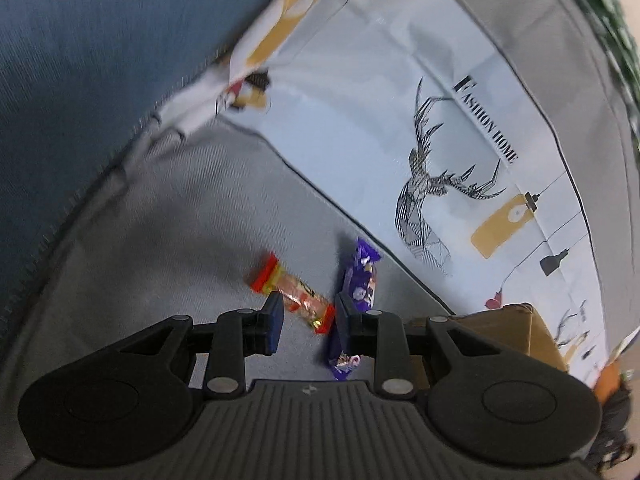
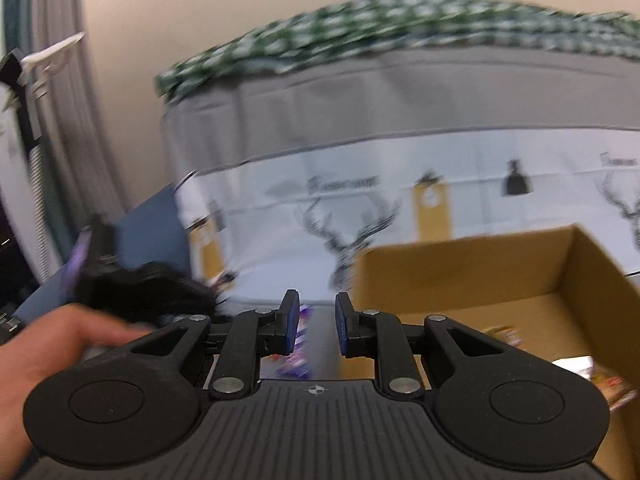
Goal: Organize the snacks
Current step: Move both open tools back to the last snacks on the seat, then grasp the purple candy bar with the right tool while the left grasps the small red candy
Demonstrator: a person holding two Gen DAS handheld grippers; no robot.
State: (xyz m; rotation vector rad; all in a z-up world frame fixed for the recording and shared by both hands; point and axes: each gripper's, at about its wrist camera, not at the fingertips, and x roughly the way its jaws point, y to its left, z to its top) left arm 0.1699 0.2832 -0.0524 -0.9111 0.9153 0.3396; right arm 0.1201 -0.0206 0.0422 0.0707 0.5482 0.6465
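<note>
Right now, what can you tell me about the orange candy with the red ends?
The orange candy is a long, thin bar in a shiny, crinkly wrapper, with bright red crimped ends. It lies flat and slanted on the grey cloth. A purple candy lies just beside it; whether they touch is unclear. The left hand-held gripper is above its near half, not holding it.

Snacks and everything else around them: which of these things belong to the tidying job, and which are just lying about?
Part of the job:
- orange-wrapped snack on the grey cloth
- purple-wrapped snack beside it
- cardboard box, with some packets already inside

Just lying about:
- deer-print cloth
- green checked cloth on top
- blue cushion
</note>
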